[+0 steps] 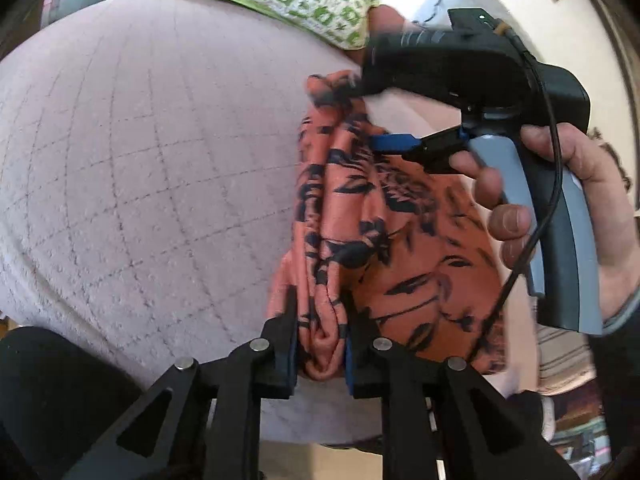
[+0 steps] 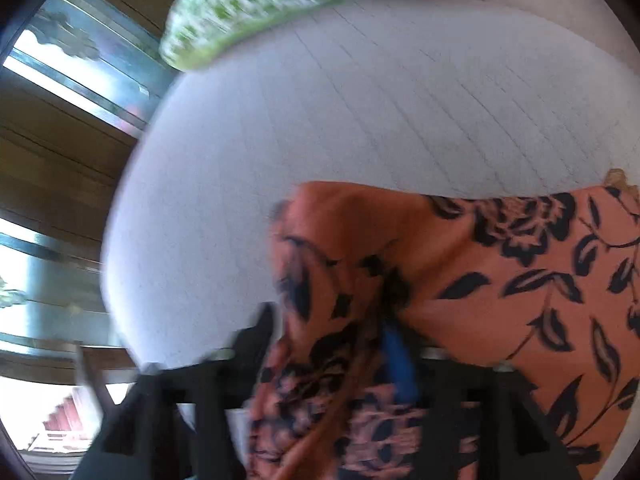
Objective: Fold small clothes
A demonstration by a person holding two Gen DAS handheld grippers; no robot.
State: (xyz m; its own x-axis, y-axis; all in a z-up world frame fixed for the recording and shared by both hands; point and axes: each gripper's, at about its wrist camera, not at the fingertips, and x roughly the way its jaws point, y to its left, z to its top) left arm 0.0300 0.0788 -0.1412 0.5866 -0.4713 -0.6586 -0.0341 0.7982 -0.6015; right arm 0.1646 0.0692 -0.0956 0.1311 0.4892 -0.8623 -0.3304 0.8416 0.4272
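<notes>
Both tongs are clamped on the orange floral garment [image 1: 400,240], the left gripper [image 1: 320,344] pinching a bunched edge and the right gripper [image 2: 340,344] another, holding it stretched above the lilac quilted bed [image 1: 140,160], probably so it can be spread for folding.

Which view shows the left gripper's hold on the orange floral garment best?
Left wrist view. The left gripper has both fingers in sharp view, pinching a bunched fold of the orange floral garment. The right wrist view is motion-blurred and shows only the garment draped over the right gripper; the left gripper is out of frame.
</notes>
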